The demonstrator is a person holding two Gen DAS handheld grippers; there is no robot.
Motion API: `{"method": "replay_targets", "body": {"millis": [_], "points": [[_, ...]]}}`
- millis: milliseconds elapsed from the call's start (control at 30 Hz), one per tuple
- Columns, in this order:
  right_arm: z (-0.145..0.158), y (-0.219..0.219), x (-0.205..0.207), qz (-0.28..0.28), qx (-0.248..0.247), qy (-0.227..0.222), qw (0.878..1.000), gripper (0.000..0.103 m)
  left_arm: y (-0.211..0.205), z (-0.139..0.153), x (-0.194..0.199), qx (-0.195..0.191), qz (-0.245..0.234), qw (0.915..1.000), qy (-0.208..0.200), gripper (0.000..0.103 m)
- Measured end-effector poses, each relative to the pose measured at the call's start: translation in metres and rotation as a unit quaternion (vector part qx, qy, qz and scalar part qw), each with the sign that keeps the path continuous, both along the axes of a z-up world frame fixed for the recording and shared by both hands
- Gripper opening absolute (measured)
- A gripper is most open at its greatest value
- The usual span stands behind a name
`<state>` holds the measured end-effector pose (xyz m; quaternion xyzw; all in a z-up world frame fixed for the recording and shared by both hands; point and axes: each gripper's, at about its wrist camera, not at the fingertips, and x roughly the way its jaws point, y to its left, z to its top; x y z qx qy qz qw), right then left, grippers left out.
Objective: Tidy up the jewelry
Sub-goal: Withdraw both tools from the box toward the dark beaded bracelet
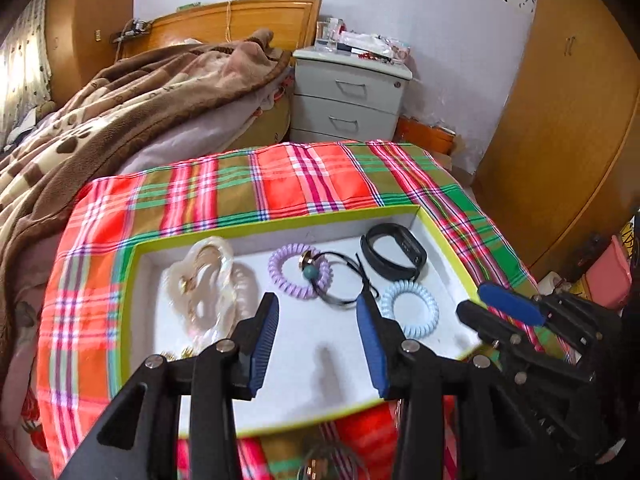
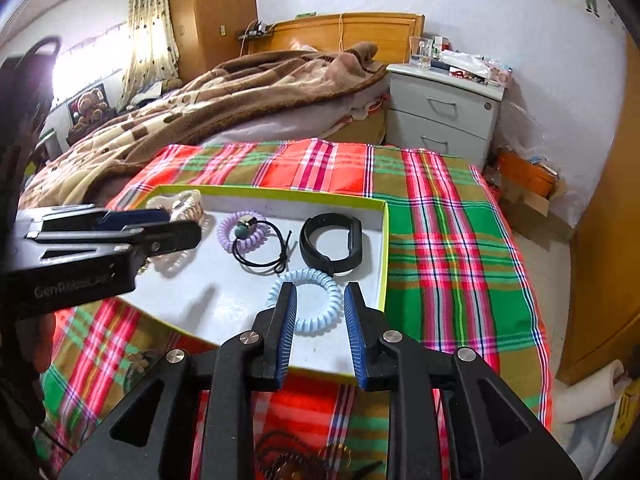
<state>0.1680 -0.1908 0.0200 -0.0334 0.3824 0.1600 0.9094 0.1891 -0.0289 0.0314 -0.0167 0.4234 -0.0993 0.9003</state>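
A white tray with a lime-green rim lies on the plaid cloth. In it are a black wristband, a purple coil hair tie, a black elastic with a bead, a light-blue coil tie and cream hair clips. My left gripper is open and empty above the tray's middle. My right gripper is open and empty over the light-blue tie.
More jewelry lies on the cloth in front of the tray, partly hidden by the grippers. The plaid cloth covers the table. A bed with a brown blanket lies behind; a grey nightstand stands beside it.
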Motion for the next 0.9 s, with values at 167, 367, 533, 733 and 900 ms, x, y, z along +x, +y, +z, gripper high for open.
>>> {"method": "replay_targets", "body": {"millis": [167,367,533,733,900], "points": [[0.006,-0.005,-0.016,-0.002,0.012,-0.010,1.000,0.025,0.009,0.001,-0.025,-0.005,0.013,0.9999,0.001,0.043],[0.011,-0.022,-0.039,-0.006,0.027,-0.018,0.999,0.025,0.023,0.003,-0.059,-0.026,0.025,0.9993,-0.009,0.043],[0.007,-0.041,-0.055,-0.015,0.022,-0.016,1.000,0.025,0.035,-0.002,-0.084,-0.051,0.028,0.9982,-0.016,0.043],[-0.009,-0.059,-0.068,-0.021,0.023,0.013,0.999,0.026,0.045,-0.016,-0.101,-0.065,0.038,0.9971,-0.002,0.043],[-0.025,-0.064,-0.077,-0.019,0.043,0.047,0.998,0.026,0.053,-0.026,-0.112,-0.073,0.045,0.9963,0.006,0.043]]}}
